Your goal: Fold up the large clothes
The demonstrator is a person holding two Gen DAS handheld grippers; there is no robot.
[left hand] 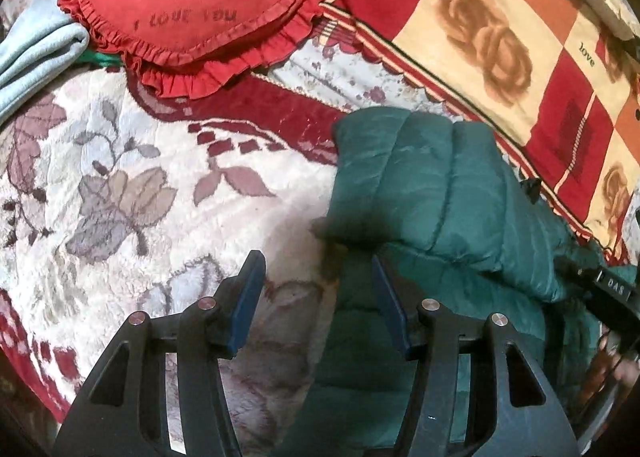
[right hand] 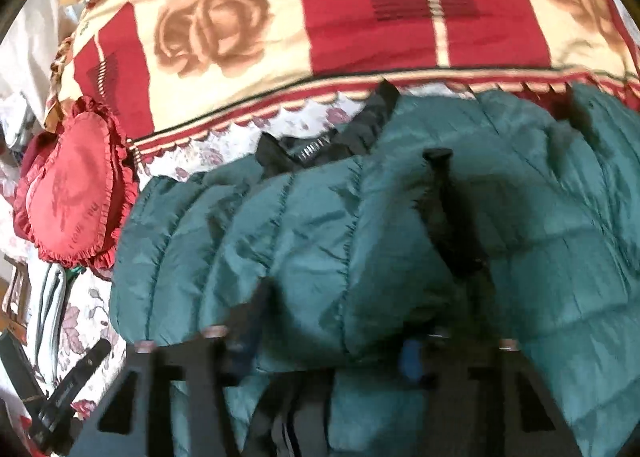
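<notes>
Floral bedspread (left hand: 120, 185), perhaps quilted

A green puffer jacket (right hand: 360, 241) fills the middle and right of the view, bunched in quilted folds, with its black collar (right hand: 320, 145) at the far edge and a black strap (right hand: 448, 209) lying across it. The right gripper (right hand: 328, 353) is blurred at the bottom; its fingers (right hand: 410, 357) stand apart with jacket fabric bulging between them. Beyond the jacket lies a red and cream blanket (right hand: 320, 17) printed with roses. At left a red frilled pillow (right hand: 72, 193) rests on a floral bedspread (right hand: 88, 321). The left gripper (right hand: 68, 385) shows in the lower left corner.
</notes>
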